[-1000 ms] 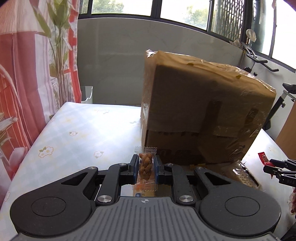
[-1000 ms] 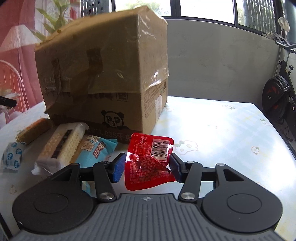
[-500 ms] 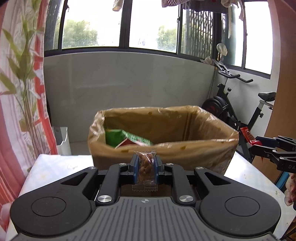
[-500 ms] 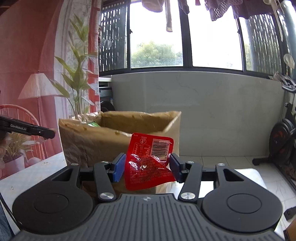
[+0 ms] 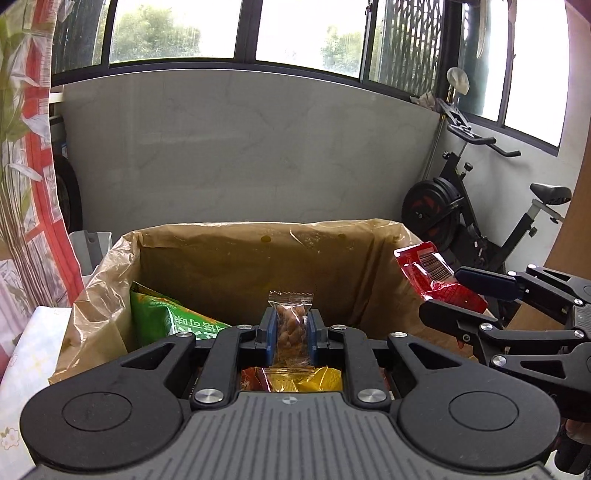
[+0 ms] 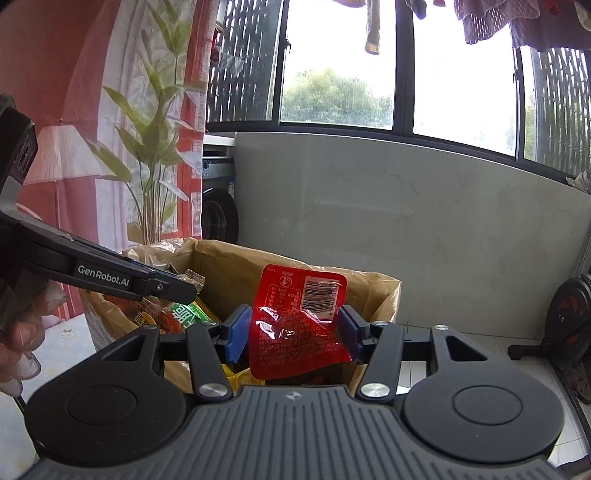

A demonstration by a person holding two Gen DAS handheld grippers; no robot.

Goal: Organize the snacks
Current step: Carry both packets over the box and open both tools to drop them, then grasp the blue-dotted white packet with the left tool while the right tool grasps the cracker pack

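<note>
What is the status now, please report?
Left gripper shut on clear nut packet. Right gripper shut on red sachet. Both over open cardboard box. Nothing blocking.

Wrist views, close above shared box (image 5: 258,258)

A grey half-height wall (image 5: 258,147) is seen below a row of dark-framed windows (image 5: 306,33), through which bright daylight and trees are shown. To the right of the wall an exercise bike (image 5: 480,221) is parked. To its left a red patterned curtain (image 6: 92,147) is hung.
</note>
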